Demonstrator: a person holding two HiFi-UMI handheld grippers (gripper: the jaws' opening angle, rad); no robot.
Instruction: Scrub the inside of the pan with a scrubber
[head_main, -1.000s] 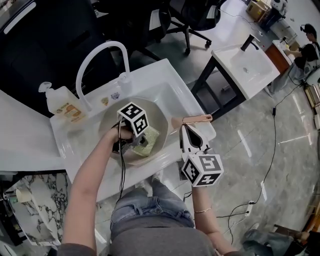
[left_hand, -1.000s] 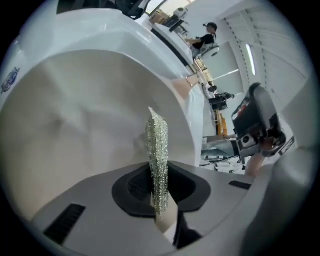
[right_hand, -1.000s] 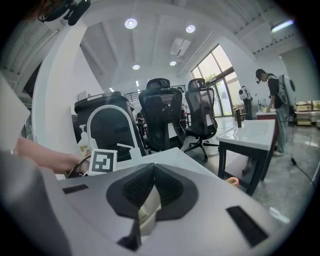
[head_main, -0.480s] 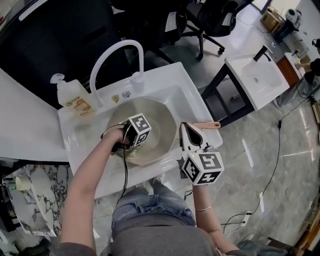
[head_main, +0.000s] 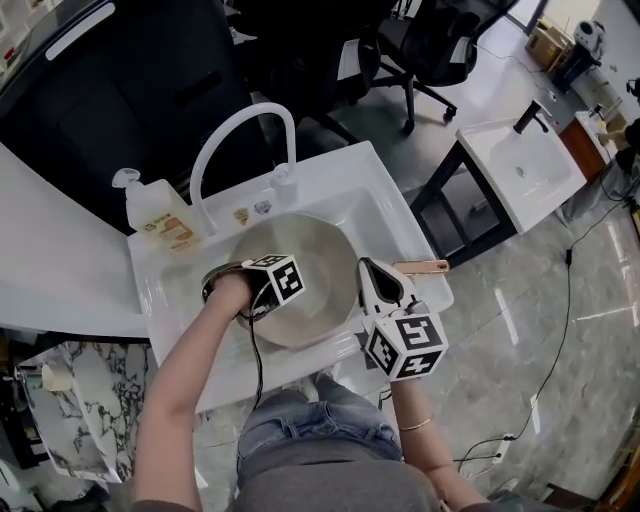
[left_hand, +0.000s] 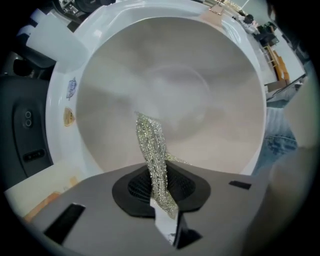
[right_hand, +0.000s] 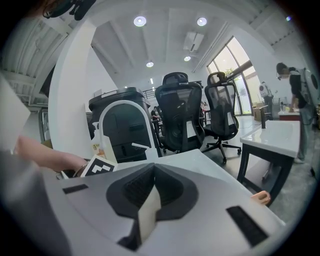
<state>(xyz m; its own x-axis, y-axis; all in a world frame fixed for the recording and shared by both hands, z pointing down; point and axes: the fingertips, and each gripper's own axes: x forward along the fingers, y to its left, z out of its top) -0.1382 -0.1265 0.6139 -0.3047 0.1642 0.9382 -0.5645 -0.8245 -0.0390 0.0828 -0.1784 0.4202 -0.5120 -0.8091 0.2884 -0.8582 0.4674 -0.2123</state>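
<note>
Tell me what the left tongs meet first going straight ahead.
The left tongs hold a glittery silver mesh scrubber; it would likely press first into the beige round pan's inner wall.

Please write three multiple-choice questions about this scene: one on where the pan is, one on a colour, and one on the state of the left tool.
1. Where is the pan?
A) in the white sink
B) on the floor
C) on a chair

2. What colour is the faucet?
A) black
B) white
C) red

3. The left tool is:
A) open and empty
B) shut on a soap bottle
C) shut on the scrubber

Answers:
1 A, the pan sits inside the sink basin.
2 B, the curved faucet is white.
3 C, its jaws pinch the glittery scrubber, which hangs over the pan's inside.
</note>
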